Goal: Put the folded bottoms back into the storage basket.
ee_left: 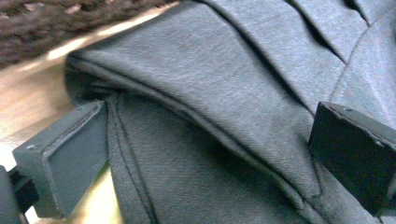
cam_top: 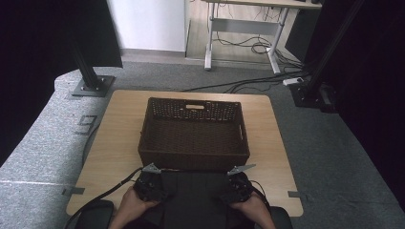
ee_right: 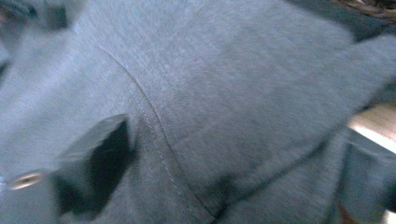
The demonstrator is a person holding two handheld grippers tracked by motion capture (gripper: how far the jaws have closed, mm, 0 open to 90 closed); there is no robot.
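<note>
A dark grey garment (cam_top: pixel 193 193) lies bunched at the table's front edge, between my two grippers. My left gripper (cam_top: pixel 152 183) sits at its left side. In the left gripper view its jaws stand wide apart and open (ee_left: pixel 210 140), with a stitched fold of the garment (ee_left: pixel 219 93) between them. My right gripper (cam_top: pixel 237 185) sits at the garment's right side. In the blurred right gripper view one black jaw shows at the lower left and the other is covered by cloth. The garment (ee_right: pixel 224 93) bulges across the gap of the right gripper (ee_right: pixel 224 177), which looks wide.
A dark wicker basket (cam_top: pixel 193 157) stands mid-table, just beyond the garment, and holds nothing. Bare wooden table (cam_top: pixel 114 138) flanks it on both sides. Black stand bases (cam_top: pixel 90 86) and a desk with cables (cam_top: pixel 248 43) are on the floor beyond.
</note>
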